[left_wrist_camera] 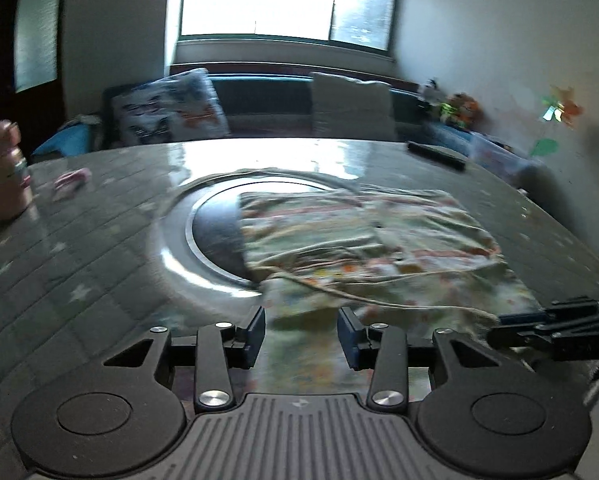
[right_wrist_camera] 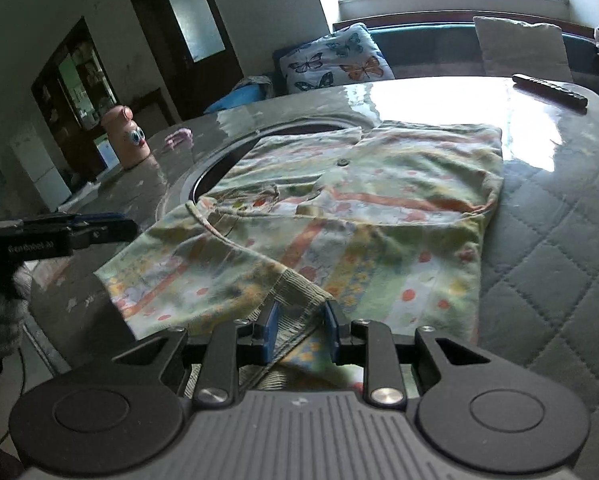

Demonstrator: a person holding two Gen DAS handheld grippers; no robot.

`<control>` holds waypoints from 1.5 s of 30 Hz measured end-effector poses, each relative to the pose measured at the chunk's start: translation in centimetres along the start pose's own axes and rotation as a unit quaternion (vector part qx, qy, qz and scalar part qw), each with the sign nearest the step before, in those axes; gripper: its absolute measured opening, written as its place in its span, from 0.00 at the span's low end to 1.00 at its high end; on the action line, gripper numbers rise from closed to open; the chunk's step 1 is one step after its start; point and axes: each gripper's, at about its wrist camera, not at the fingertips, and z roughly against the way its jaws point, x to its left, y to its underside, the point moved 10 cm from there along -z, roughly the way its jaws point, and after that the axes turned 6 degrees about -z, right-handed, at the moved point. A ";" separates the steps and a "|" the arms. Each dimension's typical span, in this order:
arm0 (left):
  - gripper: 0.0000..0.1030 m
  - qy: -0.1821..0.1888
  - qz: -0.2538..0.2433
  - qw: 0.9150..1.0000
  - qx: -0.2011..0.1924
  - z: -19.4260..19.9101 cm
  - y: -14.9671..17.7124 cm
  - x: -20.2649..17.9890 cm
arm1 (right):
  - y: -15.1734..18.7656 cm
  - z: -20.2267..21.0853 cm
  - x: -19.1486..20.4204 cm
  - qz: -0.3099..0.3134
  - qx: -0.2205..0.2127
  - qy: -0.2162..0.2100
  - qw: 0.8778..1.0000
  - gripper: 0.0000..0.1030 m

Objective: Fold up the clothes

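A pale green patterned shirt [right_wrist_camera: 339, 216] lies partly folded on the quilted table, over a round inset in the tabletop. It also shows in the left wrist view [left_wrist_camera: 371, 240]. My right gripper [right_wrist_camera: 301, 332] is partly open, and the ribbed hem corner [right_wrist_camera: 299, 292] of the shirt lies between its blue pads. My left gripper [left_wrist_camera: 301, 336] is open just before the shirt's near edge, with nothing clamped. Each gripper shows from the side in the other's view: the left [right_wrist_camera: 99, 228] and the right [left_wrist_camera: 539, 324].
A pink pig-shaped figure [right_wrist_camera: 125, 136] stands at the table's left. A small pink object [right_wrist_camera: 179, 136] lies near it. A black remote [right_wrist_camera: 551, 90] lies at the far right. A bench with cushions [right_wrist_camera: 335, 60] runs behind the table under the window.
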 end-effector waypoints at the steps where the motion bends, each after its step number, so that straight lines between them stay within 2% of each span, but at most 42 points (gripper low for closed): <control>1: 0.44 -0.004 0.005 1.000 -0.001 0.2 0.1 0.4 | -0.2 0.1 0.1 0.001 -0.002 0.001 1.000 0.23; 5: 0.49 -0.013 0.017 1.000 -0.001 0.5 0.9 1.6 | -1.0 0.5 0.5 0.007 -0.010 0.006 1.000 0.09; 11: 0.50 -0.009 0.016 1.000 0.009 0.9 2.3 2.1 | -2.8 1.8 0.9 0.012 -0.034 0.016 0.999 0.07; 16: 0.53 0.006 -0.005 1.000 0.011 1.1 3.2 1.3 | -5.9 3.9 -1.1 0.000 -0.071 0.061 0.996 0.02; 20: 0.53 0.014 -0.024 0.999 0.019 0.8 3.9 0.5 | -5.5 2.3 -3.6 -0.022 -0.055 0.087 0.994 0.02; 26: 0.53 0.019 -0.056 0.998 0.020 1.2 4.6 -0.1 | -2.9 0.6 -3.9 -0.042 -0.017 0.063 0.997 0.12; 28: 0.53 0.018 -0.064 0.998 0.021 1.0 4.8 -0.2 | -2.0 0.0 -4.0 -0.049 -0.004 0.055 0.997 0.28; 31: 0.52 0.013 -0.073 0.997 0.022 0.8 5.0 -0.4 | -1.3 -0.7 -3.8 -0.044 0.005 0.056 0.997 0.31; 33: 0.52 0.012 -0.077 0.997 0.022 0.8 5.1 -0.4 | -0.9 -1.1 -3.5 -0.037 0.011 0.055 0.998 0.28; 34: 0.52 0.011 -0.079 0.997 0.021 0.8 5.1 -0.4 | -0.8 -1.3 -3.3 -0.031 0.013 0.056 0.998 0.19; 36: 0.51 0.009 -0.082 0.996 0.020 0.8 5.2 -0.5 | -0.8 -1.4 -2.7 -0.011 0.011 0.064 0.998 0.08; 45: 0.40 0.001 -0.100 0.995 0.014 0.9 5.3 -0.7 | -5.5 2.2 0.4 0.031 -0.062 0.057 0.996 0.07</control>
